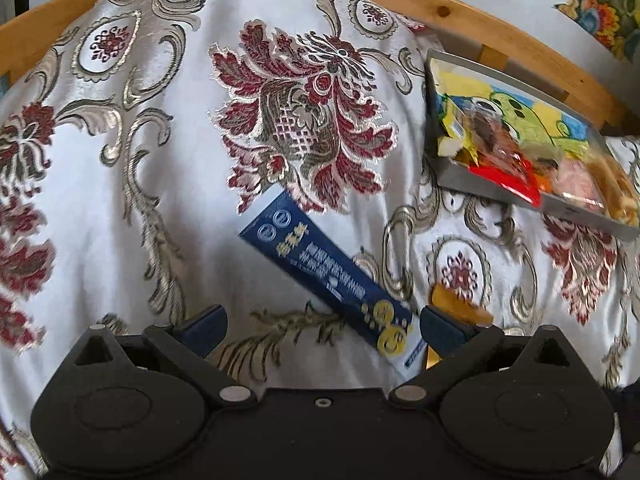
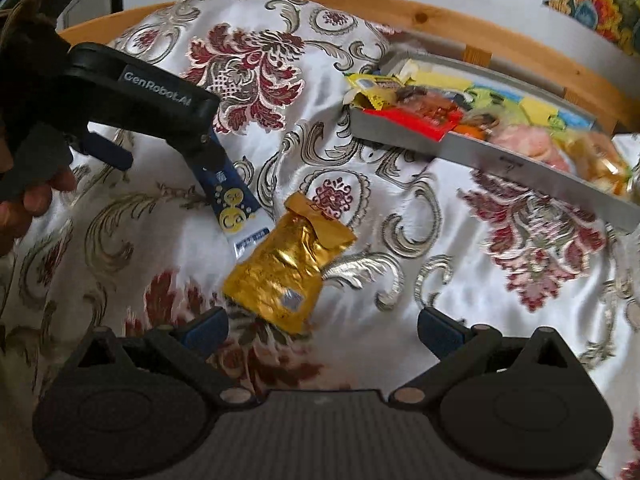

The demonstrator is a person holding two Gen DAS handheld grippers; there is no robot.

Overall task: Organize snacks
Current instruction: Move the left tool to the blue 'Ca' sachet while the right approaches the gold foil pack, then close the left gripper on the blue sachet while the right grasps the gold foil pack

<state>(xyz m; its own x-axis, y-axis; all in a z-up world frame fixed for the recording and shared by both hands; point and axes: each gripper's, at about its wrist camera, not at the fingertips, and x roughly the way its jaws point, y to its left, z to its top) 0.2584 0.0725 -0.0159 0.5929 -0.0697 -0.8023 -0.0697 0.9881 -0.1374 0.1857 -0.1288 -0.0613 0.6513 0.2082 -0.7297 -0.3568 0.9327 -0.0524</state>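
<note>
Shiny white brocade cloth (image 1: 192,208), woven with dark red flowers and silver-grey scrolls, is being seen spread over the whole surface, with soft folds in it. A curved wooden rail (image 1: 448,12) is bordering the far edge.

A shallow grey box (image 2: 472,148) with straight thin walls is lying at the far right, near the rail. It is being filled with mixed snack packets (image 2: 420,110) in red, yellow and orange; some are hanging over its near wall.

On the cloth, a long flat dark blue sachet (image 1: 320,268) with yellow circles is lying slantwise. Its lower end is touching a crinkled gold foil packet (image 2: 280,272), which is lying flat.

The left gripper (image 1: 322,326) is being held spread wide over the blue sachet, with nothing between its fingers. The right gripper (image 2: 322,326) is also being held wide and empty, just before the gold packet. A hand (image 2: 28,200) is being seen at the left edge of the right wrist view.

Much bare cloth is being left free to the left of the packets and between them and the box.
</note>
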